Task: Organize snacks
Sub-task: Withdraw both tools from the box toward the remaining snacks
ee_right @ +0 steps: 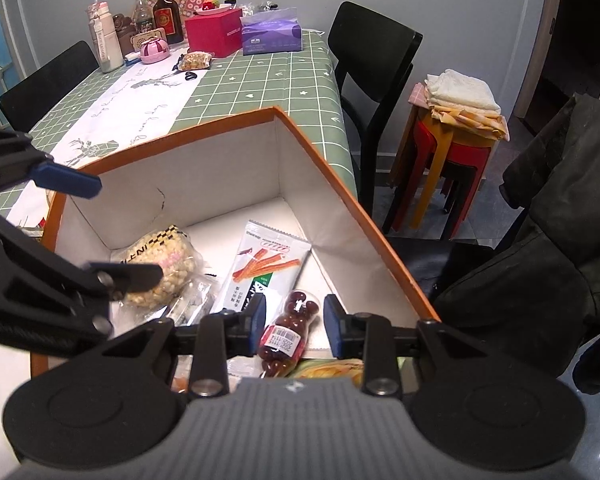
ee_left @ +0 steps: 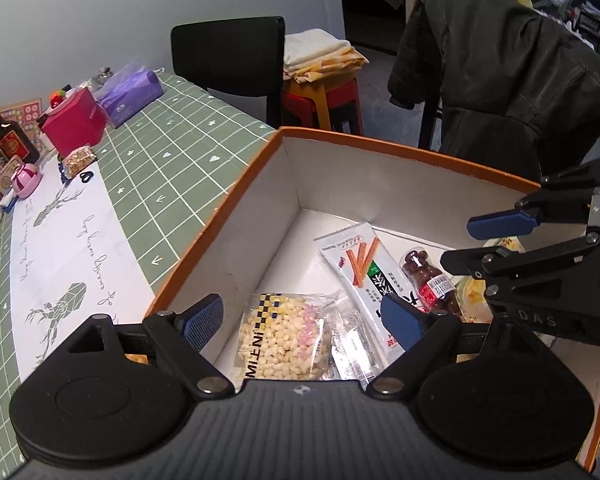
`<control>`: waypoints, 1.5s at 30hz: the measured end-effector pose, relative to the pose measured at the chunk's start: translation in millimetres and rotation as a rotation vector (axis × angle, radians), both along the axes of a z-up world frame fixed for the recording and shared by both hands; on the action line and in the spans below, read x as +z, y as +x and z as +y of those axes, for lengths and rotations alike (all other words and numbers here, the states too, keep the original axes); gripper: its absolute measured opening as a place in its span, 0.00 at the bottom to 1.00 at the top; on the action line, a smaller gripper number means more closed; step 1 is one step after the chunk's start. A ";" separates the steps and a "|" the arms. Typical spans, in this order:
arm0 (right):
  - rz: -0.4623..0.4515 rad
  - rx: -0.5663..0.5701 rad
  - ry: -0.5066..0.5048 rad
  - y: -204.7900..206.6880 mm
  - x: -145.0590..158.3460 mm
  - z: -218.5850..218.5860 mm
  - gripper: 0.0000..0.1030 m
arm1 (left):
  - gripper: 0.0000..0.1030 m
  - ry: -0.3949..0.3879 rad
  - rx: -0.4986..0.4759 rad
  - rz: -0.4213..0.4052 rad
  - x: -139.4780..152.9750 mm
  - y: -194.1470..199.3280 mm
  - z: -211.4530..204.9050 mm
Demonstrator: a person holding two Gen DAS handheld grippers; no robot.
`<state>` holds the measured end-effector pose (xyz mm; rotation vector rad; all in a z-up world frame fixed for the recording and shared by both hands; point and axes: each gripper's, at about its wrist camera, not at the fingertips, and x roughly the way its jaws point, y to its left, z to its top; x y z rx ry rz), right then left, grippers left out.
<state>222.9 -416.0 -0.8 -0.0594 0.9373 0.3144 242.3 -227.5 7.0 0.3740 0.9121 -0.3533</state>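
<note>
Noted on the green checked tablecloth: open orange-rimmed box, white inside, at the near end of the table.

Inside the box, on its floor:
- puffed-corn packet against the left wall, lying flat;
- clear-wrapped packet just beside it, partly tucked under its edge;
- white stick-snack sachet down the middle, touching the clear packet;
- small bottle of chocolate beans to the right of the sachet, lying on its side, resting partly on a yellow crisp bag.

Left gripper: hangs above the left half of the box, angled downward, jaws spread wide. Holds nothing. Puffed-corn packet directly below the gap, clear of both pads.

Right gripper: hangs over the right half of the box, angled downward, jaws drawn in narrow, almost closed. Bean bottle seen through the slim gap, lower down. No pad seen pressing on it.

Outside the box: one more snack packet at the far end of the table, near a red carton and a purple tissue pack. Well apart from the box.

Beyond the table: dark jacket draped over a chair.
</note>
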 end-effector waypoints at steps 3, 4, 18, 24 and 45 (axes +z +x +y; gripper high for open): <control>-0.007 0.001 0.001 -0.9 2.6 2.7 0.29 | 1.00 -0.011 0.013 -0.027 5.7 -2.6 7.8; -0.009 0.002 0.003 -1.2 3.7 4.2 0.29 | 1.00 -0.011 0.018 -0.039 7.6 -3.9 10.2; -0.070 0.031 0.004 -10.8 24.3 41.2 0.30 | 1.00 -0.052 0.080 -0.107 33.8 -18.9 54.2; -0.126 0.074 0.035 -19.3 37.5 62.5 0.35 | 1.00 -0.070 0.106 -0.145 44.1 -34.1 79.9; -0.158 0.298 0.031 -47.7 53.7 187.5 0.39 | 1.00 -0.065 0.298 -0.127 23.4 -94.4 219.3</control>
